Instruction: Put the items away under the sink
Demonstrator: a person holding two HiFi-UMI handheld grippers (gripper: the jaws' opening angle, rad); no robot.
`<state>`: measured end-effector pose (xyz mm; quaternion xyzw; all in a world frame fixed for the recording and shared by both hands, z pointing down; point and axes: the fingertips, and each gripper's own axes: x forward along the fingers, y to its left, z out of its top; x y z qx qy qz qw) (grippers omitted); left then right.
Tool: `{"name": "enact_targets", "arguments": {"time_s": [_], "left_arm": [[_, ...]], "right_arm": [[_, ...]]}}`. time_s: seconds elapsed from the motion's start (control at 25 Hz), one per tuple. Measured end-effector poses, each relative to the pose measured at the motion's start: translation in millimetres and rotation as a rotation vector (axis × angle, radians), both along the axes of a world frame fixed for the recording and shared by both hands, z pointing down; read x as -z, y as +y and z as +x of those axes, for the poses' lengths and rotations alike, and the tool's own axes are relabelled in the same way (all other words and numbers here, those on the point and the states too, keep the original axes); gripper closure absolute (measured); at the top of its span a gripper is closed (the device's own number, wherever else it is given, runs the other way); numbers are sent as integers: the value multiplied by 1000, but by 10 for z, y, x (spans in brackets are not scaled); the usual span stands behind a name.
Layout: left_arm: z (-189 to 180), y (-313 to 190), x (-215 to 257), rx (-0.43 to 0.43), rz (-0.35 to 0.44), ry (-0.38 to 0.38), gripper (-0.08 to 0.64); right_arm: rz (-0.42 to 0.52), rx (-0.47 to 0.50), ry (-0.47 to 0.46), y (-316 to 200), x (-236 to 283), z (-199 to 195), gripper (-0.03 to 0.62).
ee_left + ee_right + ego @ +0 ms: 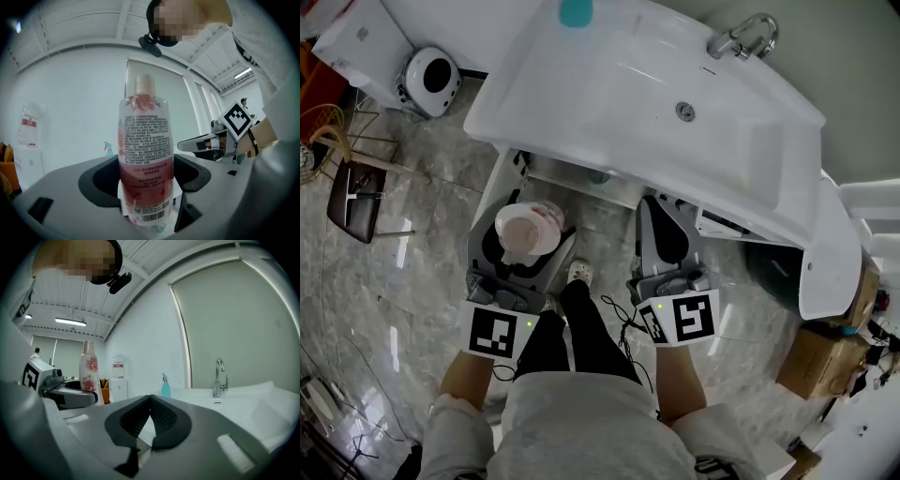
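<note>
A clear bottle of pink body wash with a flower print (145, 154) stands upright between the jaws of my left gripper (146, 180), which is shut on its lower part. In the head view the bottle's pale pink top (525, 232) shows in the left gripper (523, 251), just in front of the open space under the white sink (609, 103). My right gripper (664, 234) is beside it, below the sink's front edge; its jaws (150, 401) are shut with nothing between them. Both grippers point upward. The bottle (89, 366) also shows at the left of the right gripper view.
A teal spray bottle (575, 11) stands at the sink's back edge and a chrome faucet (742, 37) at its far right. On the floor are a white round appliance (431, 80), a chair (356, 187) and cardboard boxes (816, 361). The person's legs are between the grippers.
</note>
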<state>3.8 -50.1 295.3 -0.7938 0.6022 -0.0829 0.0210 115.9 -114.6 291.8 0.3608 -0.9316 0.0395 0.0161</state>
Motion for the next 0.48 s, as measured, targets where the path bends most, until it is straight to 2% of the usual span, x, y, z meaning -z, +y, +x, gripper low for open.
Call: {"name": "enact_targets", "arguments": {"time_s": [0.48], "left_arm": [[156,20,-857,-66,13,11,215]], "right_arm": [[5,-79,-7,55,-912,116,581]]}}
